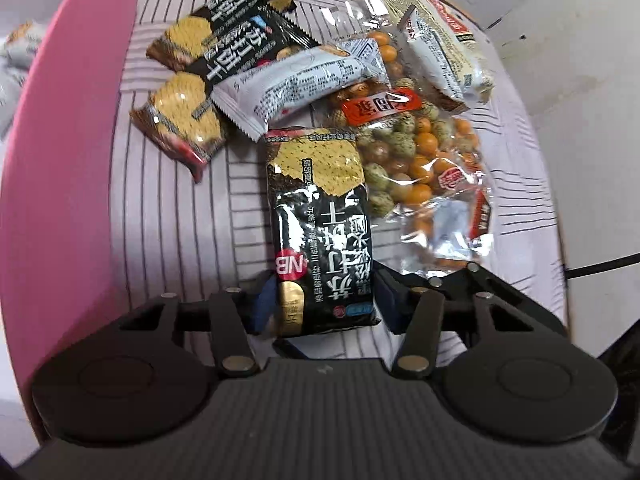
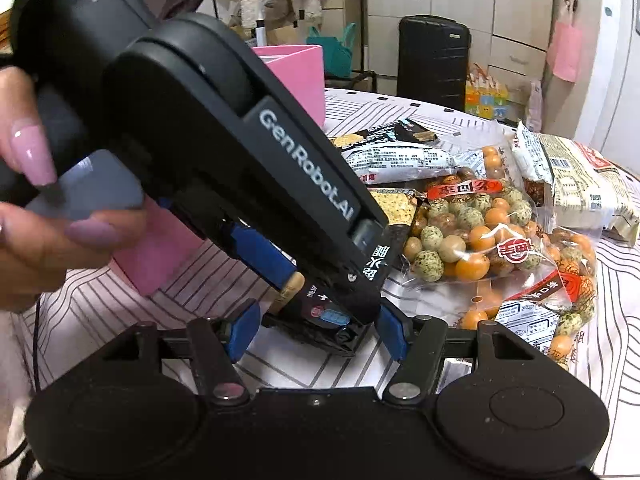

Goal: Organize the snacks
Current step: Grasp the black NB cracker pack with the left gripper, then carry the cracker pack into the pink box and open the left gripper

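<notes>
- Left tongs [image 1: 320,300] clenched on a black cracker packet [image 1: 320,232], blue pads [image 1: 260,304] pressed against both its long sides; packet points away from the camera, far end resting beside the nut bag.
- Same grasp seen from the right wrist: left tongs [image 2: 320,296] angled down over the packet [image 2: 320,316], a hand [image 2: 44,216] with pink nails on the handle.
- Right tongs [image 2: 316,336] released, blue pads [image 2: 244,330] spread wide, nothing between them; hovering just short of the packet's near end.
- Clear bag of orange and speckled green nuts [image 1: 416,152] lying on the striped cloth of the counter [image 1: 180,216], touching the held packet's right edge.
- Two more black cracker packets [image 1: 200,80] overlapped further back, left of centre.
- White wrapped bar [image 1: 296,84] lying across them and the nut bag.
- Beige snack pack [image 1: 440,44] at far right, behind the nuts.
- Pink box [image 1: 64,160] standing at the left, close to the pile.
- Black suitcase [image 2: 432,60] in the room beyond the counter.
</notes>
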